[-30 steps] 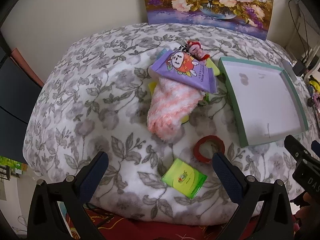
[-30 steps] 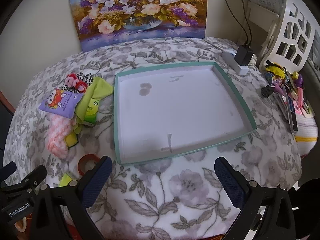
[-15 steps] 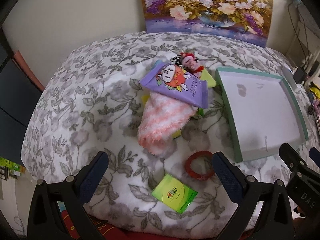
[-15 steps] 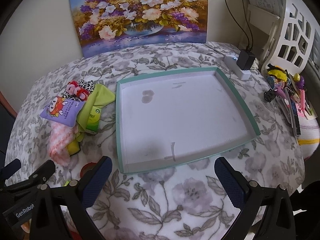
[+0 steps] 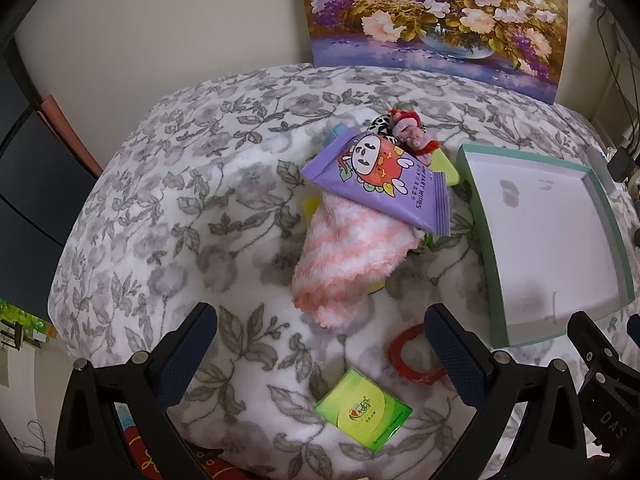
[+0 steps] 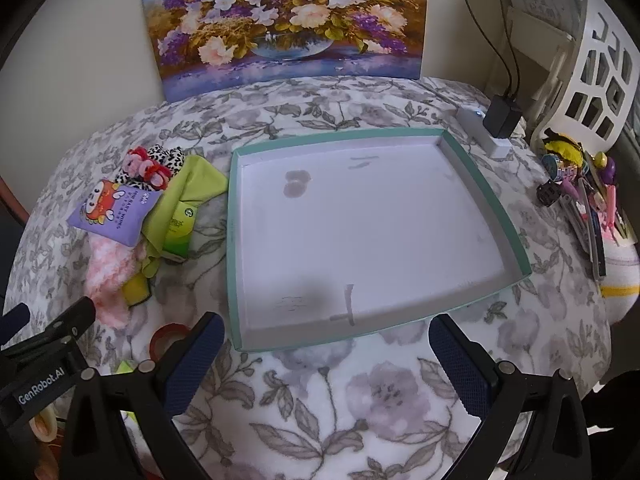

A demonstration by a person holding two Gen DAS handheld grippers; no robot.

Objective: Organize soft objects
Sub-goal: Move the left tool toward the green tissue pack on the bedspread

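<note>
Nearest the left gripper (image 5: 320, 344), whose blue-padded jaws stand spread wide with nothing between them, a small lime-green tissue pack (image 5: 363, 414) lies flat on the flowered grey-and-white blanket (image 5: 168, 208). Just at its 1 o'clock a red ring, perhaps a roll of tape (image 5: 414, 356), rests partly hidden behind the gripper's right finger.

Further in, toward 12 o'clock, the pile of soft things begins. A fuzzy pink-and-white striped sock (image 5: 348, 260) slants down toward the gripper, thick and fluffy, its open end nearest. On its upper end lies a purple baby wipes packet (image 5: 380, 184) printed with a cartoon face. Yellow-green cloth (image 6: 192, 184) peeks from beneath both. At the far tip of the pile sits a little pink-and-red plush toy (image 5: 410, 130), touching something black-and-white spotted (image 5: 380, 124); I cannot tell what that piece is.

The right gripper (image 6: 322, 348) hangs over the blanket's near edge, jaws likewise parted and holding nothing. Straight ahead of it, at 12 o'clock, lies a shallow teal-rimmed box lid (image 6: 496, 208) with a white, slightly smudged inside. The soft pile sits at the lid's 9 o'clock, close beside its left rim.

Beyond the lid, a white power strip with a black adapter (image 6: 494, 128) rests at 1 o'clock, and pens and trinkets (image 6: 576, 188) crowd the 2 o'clock edge. A flower painting (image 6: 288, 20) leans against the far wall.
</note>
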